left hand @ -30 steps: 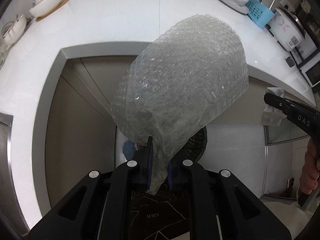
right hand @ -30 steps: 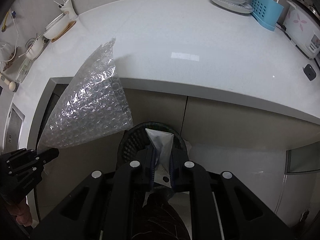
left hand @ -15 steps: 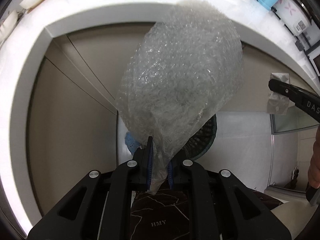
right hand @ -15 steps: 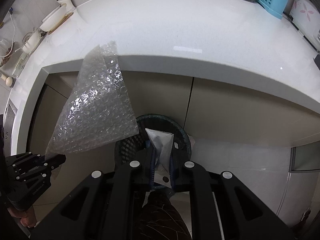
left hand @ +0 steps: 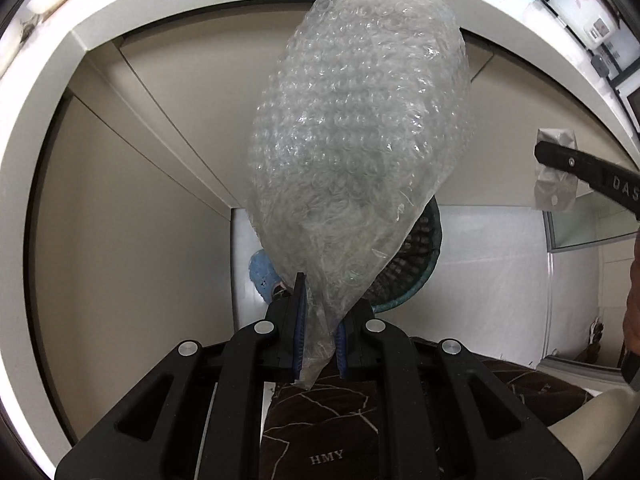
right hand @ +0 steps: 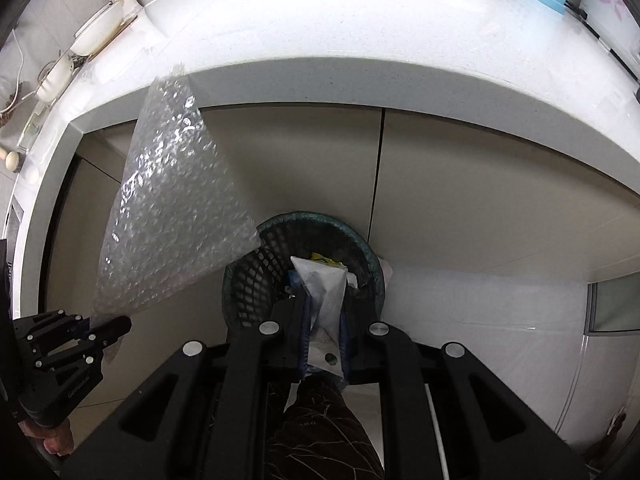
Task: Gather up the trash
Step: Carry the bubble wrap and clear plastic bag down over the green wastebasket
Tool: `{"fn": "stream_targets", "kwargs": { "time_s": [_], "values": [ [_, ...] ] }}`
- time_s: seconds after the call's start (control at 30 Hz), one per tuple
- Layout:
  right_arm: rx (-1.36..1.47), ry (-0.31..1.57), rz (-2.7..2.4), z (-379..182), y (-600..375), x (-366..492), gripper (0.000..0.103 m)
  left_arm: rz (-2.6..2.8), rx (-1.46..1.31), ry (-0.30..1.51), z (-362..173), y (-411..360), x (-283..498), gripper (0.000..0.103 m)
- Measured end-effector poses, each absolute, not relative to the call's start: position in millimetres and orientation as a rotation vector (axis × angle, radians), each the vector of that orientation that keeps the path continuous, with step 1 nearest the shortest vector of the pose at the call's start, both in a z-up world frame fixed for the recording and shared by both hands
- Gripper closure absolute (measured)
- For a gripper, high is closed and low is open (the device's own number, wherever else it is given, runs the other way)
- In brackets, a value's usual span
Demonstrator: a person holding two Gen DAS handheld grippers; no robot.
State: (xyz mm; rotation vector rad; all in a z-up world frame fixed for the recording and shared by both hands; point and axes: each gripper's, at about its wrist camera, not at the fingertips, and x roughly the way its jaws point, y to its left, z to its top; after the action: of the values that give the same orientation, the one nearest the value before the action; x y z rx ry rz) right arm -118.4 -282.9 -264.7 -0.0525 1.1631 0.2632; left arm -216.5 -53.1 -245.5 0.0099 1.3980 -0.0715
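Gripping one bubble wrap sheet (left hand: 360,140) — left claw (left hand: 319,312); right claw (right hand: 325,316) pinches one wrapper (right hand: 326,284).

Your left tool (left hand: 319,316) pinches a sheet of bubble wrap (left hand: 360,140) that rises ahead of it, covering most of the dark mesh bin (left hand: 420,256) beyond.

Glossy plastic bubble wrap (left hand: 360,140); matt mesh bin (right hand: 256,276)
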Motion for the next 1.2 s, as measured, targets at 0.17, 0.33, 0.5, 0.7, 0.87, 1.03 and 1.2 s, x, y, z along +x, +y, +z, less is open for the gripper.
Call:
{"fn": "stream_targets", "kwargs": {
  "time_s": [0.17,0.33,0.5,0.7,0.87,1.03,1.2],
  "values": [
    [-0.053,1.164,0.268,-266,-283,-115,0.092,-0.083,0.02,1.404,-244,-54,-216,0.092],
    [-0.065,1.176,0.271,-273,-282,-115,0.092,-0.074,0.015,1.443,-261,-54,-205,0.092],
    [-0.072,1.192,0.262,-286,-281,-110,0.092,-0.041,0.057,1.481,-289,-60,-189,0.092],
    [-0.066,1.221,0.238,-304,-284,-101,0.092,0.015,0.099,1.522,-322,-62,-170,0.092],
    [-0.071,1.232,0.224,-316,-283,-95,0.092,0.012,0.11,1.547,-349,-74,-156,0.092],
    [-0.077,1.236,0.218,-325,-281,-93,0.092,-0.004,0.113,1.556,-371,-82,-144,0.092],
    [-0.087,1.25,0.209,-331,-282,-91,0.092,-0.023,0.168,1.554,-381,-93,-135,0.091]
  ]
}}
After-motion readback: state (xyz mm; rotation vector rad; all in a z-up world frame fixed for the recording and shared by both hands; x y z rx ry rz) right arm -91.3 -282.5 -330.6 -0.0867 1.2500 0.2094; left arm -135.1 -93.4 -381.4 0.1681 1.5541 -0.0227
